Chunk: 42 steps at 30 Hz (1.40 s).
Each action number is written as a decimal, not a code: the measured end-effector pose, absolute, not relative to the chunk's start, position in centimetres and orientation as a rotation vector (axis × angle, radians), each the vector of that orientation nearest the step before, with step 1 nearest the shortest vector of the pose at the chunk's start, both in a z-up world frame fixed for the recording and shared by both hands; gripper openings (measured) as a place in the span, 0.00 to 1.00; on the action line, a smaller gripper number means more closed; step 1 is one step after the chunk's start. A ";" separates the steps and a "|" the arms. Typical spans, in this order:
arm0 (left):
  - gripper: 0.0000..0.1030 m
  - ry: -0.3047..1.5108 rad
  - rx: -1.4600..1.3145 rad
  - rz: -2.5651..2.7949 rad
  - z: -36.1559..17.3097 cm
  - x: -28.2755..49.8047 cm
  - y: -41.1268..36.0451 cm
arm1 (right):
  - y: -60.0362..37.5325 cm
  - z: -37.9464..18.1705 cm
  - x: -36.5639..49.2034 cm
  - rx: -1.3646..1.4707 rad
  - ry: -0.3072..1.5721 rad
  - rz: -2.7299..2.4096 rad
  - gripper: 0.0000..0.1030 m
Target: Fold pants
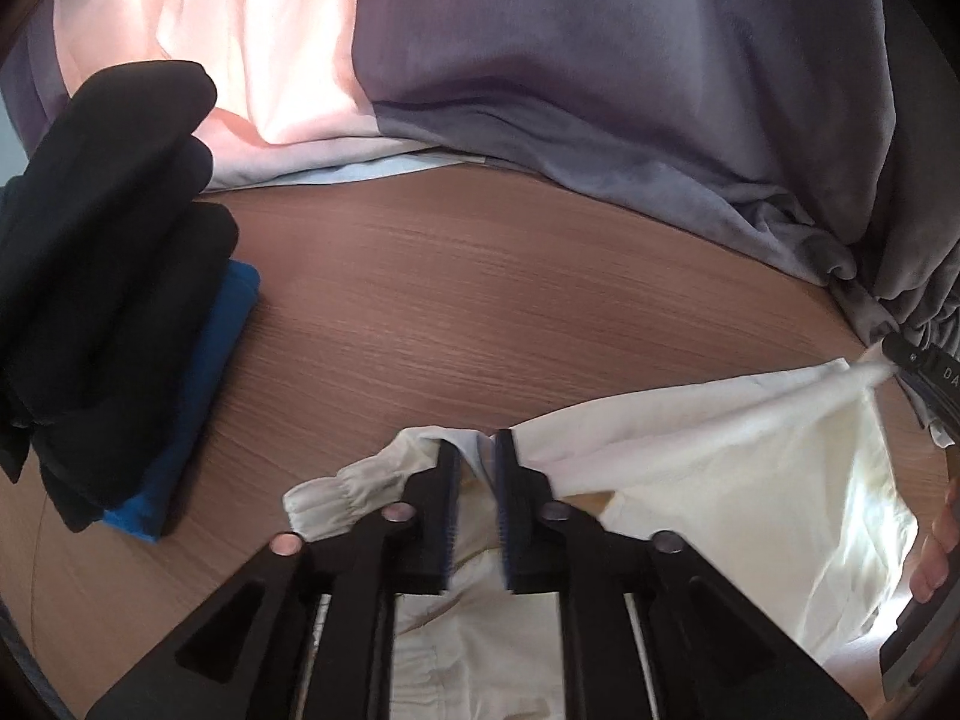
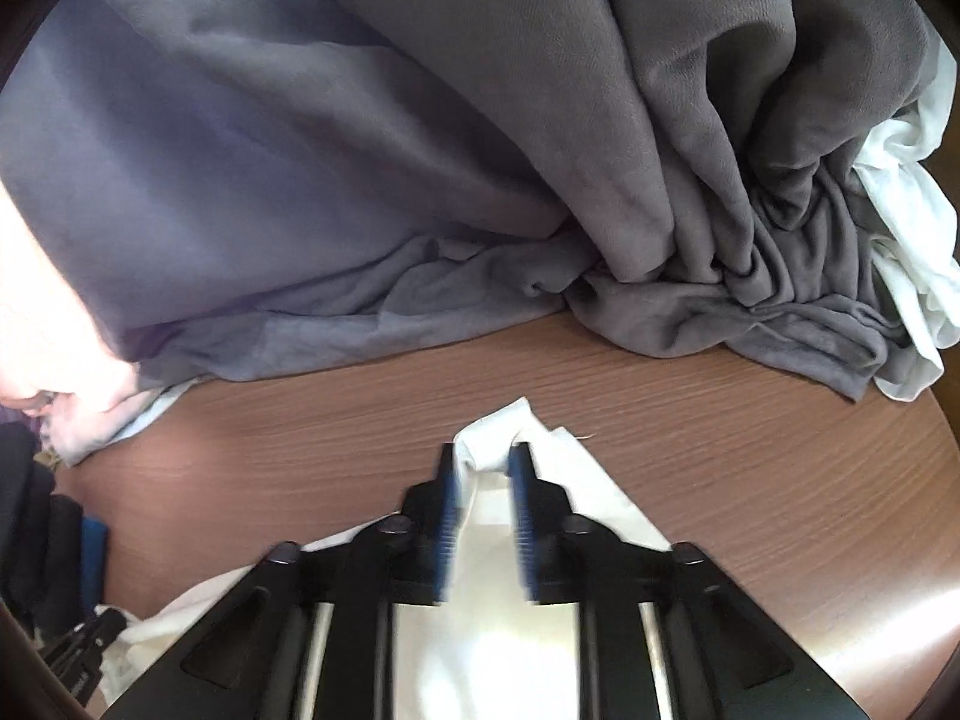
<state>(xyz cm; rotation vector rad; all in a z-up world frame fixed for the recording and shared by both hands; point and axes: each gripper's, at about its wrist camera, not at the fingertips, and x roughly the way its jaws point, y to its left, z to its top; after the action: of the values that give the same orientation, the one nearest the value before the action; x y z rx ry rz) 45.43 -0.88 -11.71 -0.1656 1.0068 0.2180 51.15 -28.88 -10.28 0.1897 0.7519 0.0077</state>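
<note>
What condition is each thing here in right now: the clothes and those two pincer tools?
White cotton pants: stretched between both tools, unfolded.
Left tool: shut on the elastic waistband.
Right tool: shut on a bunched corner.
Black and blue folded garments: stacked on the wooden table.
Grey fabric heap: crumpled, unfolded.

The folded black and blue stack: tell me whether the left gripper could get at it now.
Probably not yet. Bare table leaves the way to the stack free, but the left gripper is shut on the white pants and must let go first.
</note>
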 end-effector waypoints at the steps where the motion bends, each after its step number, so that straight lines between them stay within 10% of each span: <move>1: 0.27 0.996 -0.163 0.218 -11.6 45.3 -0.9 | -28.9 -10.3 51.2 0.183 0.743 -0.012 0.38; 5: 0.69 0.835 -0.017 0.310 -9.3 44.0 -2.4 | -29.6 -9.5 50.1 0.161 0.700 -0.054 0.41; 23: 0.69 0.835 0.159 0.139 -9.3 39.2 1.2 | -24.3 -9.7 41.5 -0.138 0.563 -0.016 0.53; 42: 0.69 0.812 0.154 -0.135 -10.4 43.4 -10.6 | -29.7 -12.5 54.4 -0.050 0.805 0.281 0.53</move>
<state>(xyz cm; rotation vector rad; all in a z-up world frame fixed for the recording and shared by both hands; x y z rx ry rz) 43.45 -10.58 -10.35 0.1538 0.8122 -0.1354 54.37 -29.71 -12.49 -0.0499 0.8049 0.2811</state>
